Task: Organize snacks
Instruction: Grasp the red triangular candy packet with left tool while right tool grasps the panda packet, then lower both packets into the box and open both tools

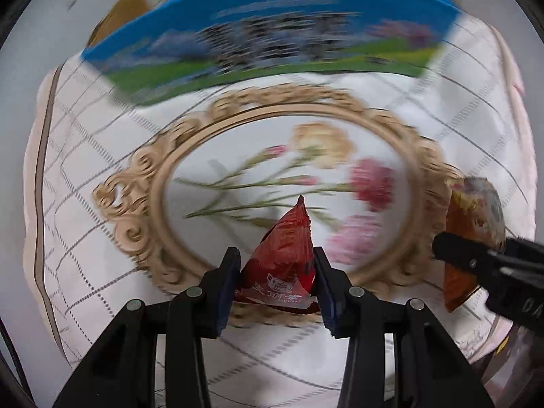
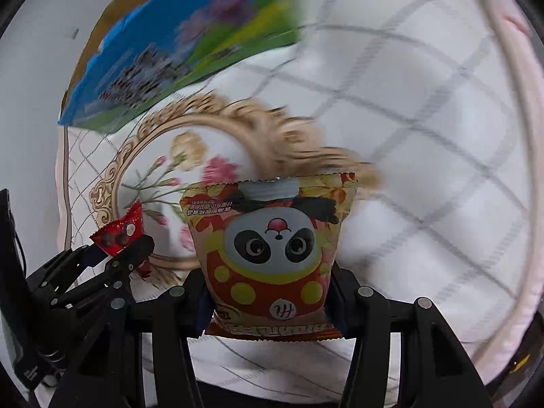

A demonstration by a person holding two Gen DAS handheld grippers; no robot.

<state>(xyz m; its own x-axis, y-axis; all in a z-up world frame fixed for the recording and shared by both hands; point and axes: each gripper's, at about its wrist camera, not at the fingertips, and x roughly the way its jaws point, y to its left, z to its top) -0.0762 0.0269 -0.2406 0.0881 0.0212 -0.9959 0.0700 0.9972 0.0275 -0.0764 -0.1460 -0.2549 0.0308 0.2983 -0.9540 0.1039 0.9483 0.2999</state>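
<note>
Pointed steeply down over the floral tray (image 1: pixel 142 238), a red packet (image 1: pixel 282 265) is clamped in the left gripper (image 1: pixel 277 282), a panda bag (image 2: pixel 272 258) in the right gripper's (image 2: pixel 268 306) fingers.

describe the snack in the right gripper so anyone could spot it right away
Start at the oval floral tray with the carved beige rim on the checked white cloth. Just right of it, the right gripper clamps a puffy red-and-yellow foil packet with a cartoon panda face. The left gripper's small plain red wrapper has no panda.

Checked cloth (image 1: pixel 102 204), floral tray (image 1: pixel 142 210), blue box (image 1: pixel 272 34)
</note>
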